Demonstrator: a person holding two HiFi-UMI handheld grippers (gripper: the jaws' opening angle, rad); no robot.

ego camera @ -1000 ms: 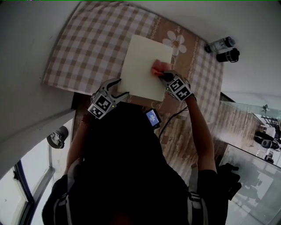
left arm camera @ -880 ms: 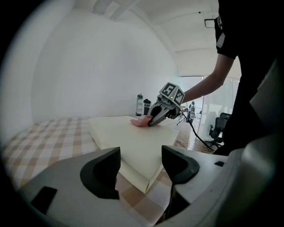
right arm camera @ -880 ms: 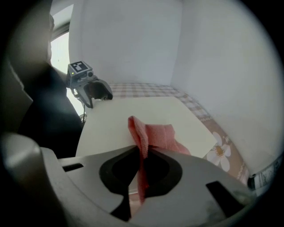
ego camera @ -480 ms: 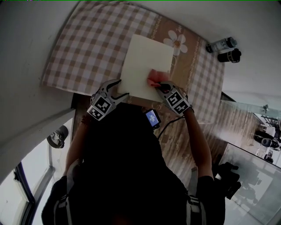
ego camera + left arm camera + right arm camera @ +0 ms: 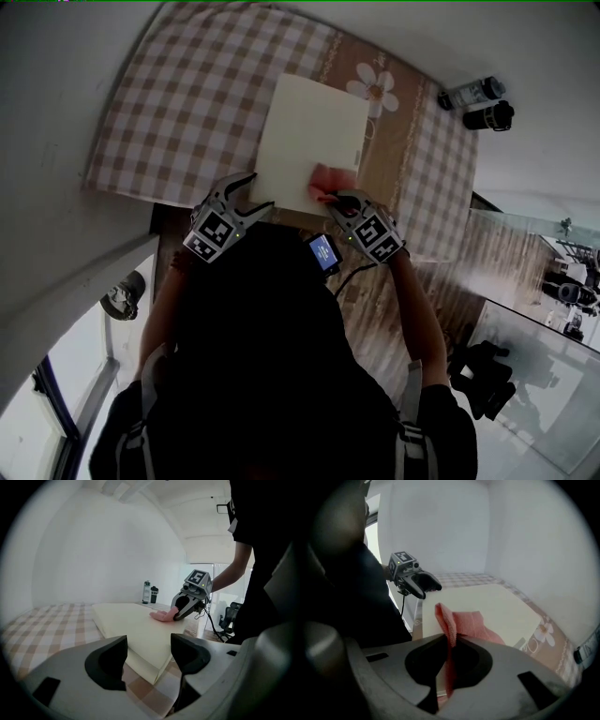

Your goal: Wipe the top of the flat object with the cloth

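The wiping looked to be under way rather than finished, though the pictures showed no dirt or streak by which to judge how much of the surface was already clean. At the left, the left gripper [image 5: 255, 190] took no part in the rubbing: its jaws stood wide apart with nothing between them, poised just beside the near left corner of the cream slab [image 5: 309, 131], and whether a tip touched that edge could not be told. The left forearm reached forward and slightly inward from the body to place it there. The slab, a thick flat pad, lay on a checked tablecloth [image 5: 178, 103] with its long sides running away from the person. Its far and left parts lay well apart from the cloth, so any strokes there would remain to be made if not already done. The pink cloth [image 5: 328, 176] rested on the slab's top near the near right edge. The right gripper [image 5: 339, 199] had its jaws closed on it, one fold standing up between them while the rest spread flat ahead on the pad. The right arm was bent, elbow back, holding the gripper low and close in. Farther right, two bottles [image 5: 476, 103] stood off the tablecloth.
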